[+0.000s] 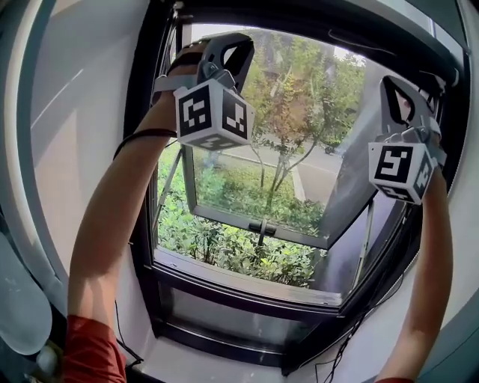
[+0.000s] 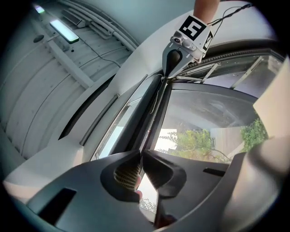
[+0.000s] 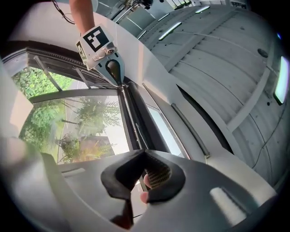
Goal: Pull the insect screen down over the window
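Left tongs [image 2: 138,156] closed, right tongs [image 3: 144,158] closed, both up at window frame [image 1: 314,22] top

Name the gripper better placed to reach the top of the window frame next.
Left, by a little: in the head view the left gripper sits higher, close under the window frame's top rail, while the right gripper is lower. Both are shut.
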The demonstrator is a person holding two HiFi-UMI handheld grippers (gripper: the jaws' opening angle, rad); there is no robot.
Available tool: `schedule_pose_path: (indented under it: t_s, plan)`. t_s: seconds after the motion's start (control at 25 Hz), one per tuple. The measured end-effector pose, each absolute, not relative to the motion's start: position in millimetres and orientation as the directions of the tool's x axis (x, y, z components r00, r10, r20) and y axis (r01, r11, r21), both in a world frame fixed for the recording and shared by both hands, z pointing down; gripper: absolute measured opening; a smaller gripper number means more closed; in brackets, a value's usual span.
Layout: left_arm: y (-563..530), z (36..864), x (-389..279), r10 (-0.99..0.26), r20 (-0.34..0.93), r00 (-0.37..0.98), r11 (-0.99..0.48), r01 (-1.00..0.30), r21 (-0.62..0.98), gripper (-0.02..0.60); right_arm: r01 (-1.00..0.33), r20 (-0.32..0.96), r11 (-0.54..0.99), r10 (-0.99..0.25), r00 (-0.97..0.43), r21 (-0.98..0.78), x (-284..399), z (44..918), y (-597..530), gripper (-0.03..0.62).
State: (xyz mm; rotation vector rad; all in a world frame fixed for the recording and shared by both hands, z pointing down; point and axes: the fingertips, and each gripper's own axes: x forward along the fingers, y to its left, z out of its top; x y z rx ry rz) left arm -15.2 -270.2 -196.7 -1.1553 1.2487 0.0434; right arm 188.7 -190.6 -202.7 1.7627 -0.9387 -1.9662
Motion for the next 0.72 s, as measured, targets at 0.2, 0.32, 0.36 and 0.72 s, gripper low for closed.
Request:
schedule_pose_path:
  t_s: [0.2, 0.32, 0.36, 0.72]
  plan:
    - [-274, -222, -12, -0.558, -0.746, 0.364, 0.536, -0.527, -0.659, 0.008, -0.121, -0.746, -0.736, -0.657, -0.111, 0.666, 197, -236, -193, 0.011]
    - [-282, -239, -14, -0.587, -0.737, 0.336, 0.553, -0.499, -0.668, 0.021, -0.073, -0.737, -0.733, -0.673, -0.060, 0.676, 205, -253, -199, 0.011]
    - [-285, -244, -15, -0.595, -0.735, 0.325, 0.565, -0.481, -0.671, 0.035, -0.068, -0.733, -0.730, -0.678, -0.048, 0.680, 208, -257, -201, 0.013]
    - [-317, -258, -13, -0.696, -0.662, 0.278, 0.568, -0.352, -0.744, 0.122, -0.003, -0.661, -0.663, -0.747, 0.065, 0.749, 235, -268, -224, 0.096]
